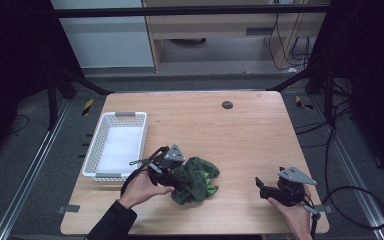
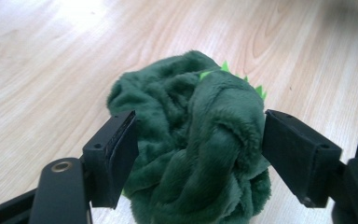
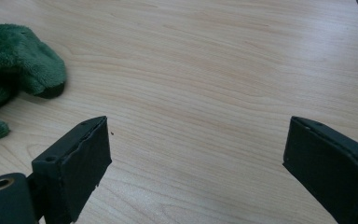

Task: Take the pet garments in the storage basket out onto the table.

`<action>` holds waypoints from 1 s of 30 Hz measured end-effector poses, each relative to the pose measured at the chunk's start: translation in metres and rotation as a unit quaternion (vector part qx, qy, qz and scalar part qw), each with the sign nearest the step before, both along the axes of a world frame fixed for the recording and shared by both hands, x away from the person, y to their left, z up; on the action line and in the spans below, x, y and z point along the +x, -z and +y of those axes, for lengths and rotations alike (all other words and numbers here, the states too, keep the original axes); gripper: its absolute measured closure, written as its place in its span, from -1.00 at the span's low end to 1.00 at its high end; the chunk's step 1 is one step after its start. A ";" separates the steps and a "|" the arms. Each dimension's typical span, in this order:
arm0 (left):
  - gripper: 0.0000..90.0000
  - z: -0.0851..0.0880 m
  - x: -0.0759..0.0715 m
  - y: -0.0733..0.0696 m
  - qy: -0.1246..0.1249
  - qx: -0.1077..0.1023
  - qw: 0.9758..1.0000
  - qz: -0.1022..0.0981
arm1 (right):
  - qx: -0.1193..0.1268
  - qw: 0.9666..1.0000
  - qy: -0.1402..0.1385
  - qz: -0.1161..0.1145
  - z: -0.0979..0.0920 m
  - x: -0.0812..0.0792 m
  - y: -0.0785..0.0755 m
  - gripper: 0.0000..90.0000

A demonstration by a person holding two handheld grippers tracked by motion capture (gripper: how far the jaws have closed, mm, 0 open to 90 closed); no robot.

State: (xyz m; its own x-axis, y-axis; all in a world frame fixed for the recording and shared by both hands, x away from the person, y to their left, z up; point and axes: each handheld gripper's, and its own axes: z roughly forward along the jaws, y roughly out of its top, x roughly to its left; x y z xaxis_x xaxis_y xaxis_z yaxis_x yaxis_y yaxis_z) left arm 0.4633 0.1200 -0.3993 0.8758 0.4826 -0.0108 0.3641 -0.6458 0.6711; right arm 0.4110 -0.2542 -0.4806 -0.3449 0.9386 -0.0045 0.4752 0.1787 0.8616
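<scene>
A dark green plush toy with light green spikes (image 1: 200, 177) lies bunched up on the wooden table (image 1: 240, 140), near its front middle. My left gripper (image 1: 180, 181) reaches into the toy from the left. In the left gripper view the toy (image 2: 186, 93) bulges between the two jaws of the left gripper (image 2: 200, 128), which stand wide on either side of it without squeezing it. My right gripper (image 1: 261, 188) rests low near the front right of the table, apart from the toy. Its jaws (image 3: 196, 135) are wide open over bare wood, with the toy (image 3: 14, 60) off to the left.
A white plastic basket (image 1: 94, 147) stands at the table's left edge, just behind my left hand. A small black round disc (image 1: 227, 105) sits near the far edge. Cables trail on the floor at the right (image 1: 350, 200).
</scene>
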 end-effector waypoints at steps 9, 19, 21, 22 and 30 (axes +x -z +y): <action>-0.46 0.025 -0.006 -0.001 -0.051 -0.058 0.997 -0.019 | -0.004 1.000 0.002 -0.002 0.000 0.000 0.001 -0.85; -0.48 0.054 -0.015 0.000 -0.105 -0.101 0.988 -0.044 | -0.007 1.000 0.004 -0.003 -0.002 -0.001 0.002 -0.85; -0.47 0.060 -0.018 0.002 -0.118 -0.107 0.986 -0.047 | -0.006 1.000 0.005 -0.004 -0.002 -0.001 0.002 -0.85; -0.47 0.063 -0.019 0.003 -0.124 -0.110 0.985 -0.050 | -0.007 1.000 0.005 -0.006 -0.003 -0.001 0.002 -0.85; -0.45 0.085 -0.026 0.011 -0.178 -0.136 0.973 -0.063 | -0.012 1.000 0.006 -0.009 -0.001 -0.004 0.003 -0.85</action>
